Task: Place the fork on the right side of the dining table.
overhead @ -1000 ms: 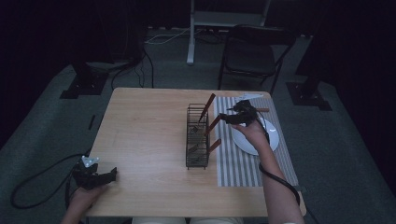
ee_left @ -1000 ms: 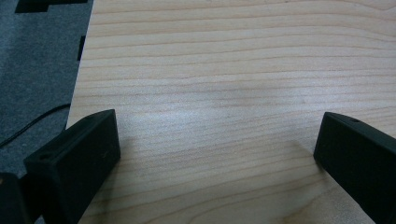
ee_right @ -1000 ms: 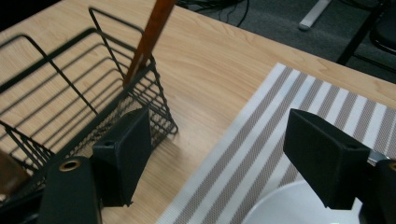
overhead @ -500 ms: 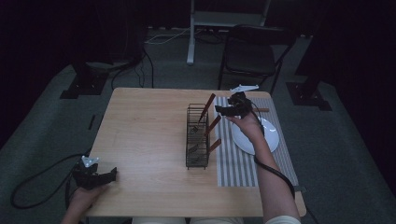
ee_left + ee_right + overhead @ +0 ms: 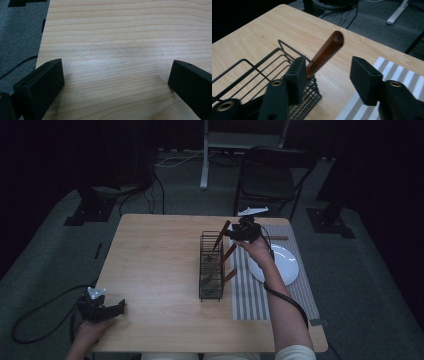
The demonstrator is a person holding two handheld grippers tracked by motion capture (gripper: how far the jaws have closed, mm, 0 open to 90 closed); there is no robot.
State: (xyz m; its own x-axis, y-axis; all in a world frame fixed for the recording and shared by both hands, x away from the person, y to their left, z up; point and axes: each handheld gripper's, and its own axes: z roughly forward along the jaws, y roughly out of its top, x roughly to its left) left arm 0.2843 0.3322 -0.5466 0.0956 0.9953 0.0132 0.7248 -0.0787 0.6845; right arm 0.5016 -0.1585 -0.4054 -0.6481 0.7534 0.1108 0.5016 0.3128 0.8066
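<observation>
**Right gripper closing in on the far handle at the wire basket**

Reaching further toward the upper middle of the high view, the right gripper [image 5: 235, 233] is now sitting at the far end of the wire basket [image 5: 211, 265], having travelled leftward from over the white plate [image 5: 282, 265] where it was a second ago. Its jaws are standing apart with nothing between them; in the right gripper view the brown wooden handle [image 5: 325, 53] is leaning out of the basket just beside the left jaw, rising past it, and I cannot tell whether they are touching. Two more wooden handles [image 5: 229, 253] are sticking out of the basket's right side, over the striped mat [image 5: 250, 295]. The plate is lying on that mat, right of centre.

At the lower left of the high view the left gripper [image 5: 112, 309] is resting unchanged near the table [image 5: 155, 270] corner, jaws spread wide over bare wood.
</observation>
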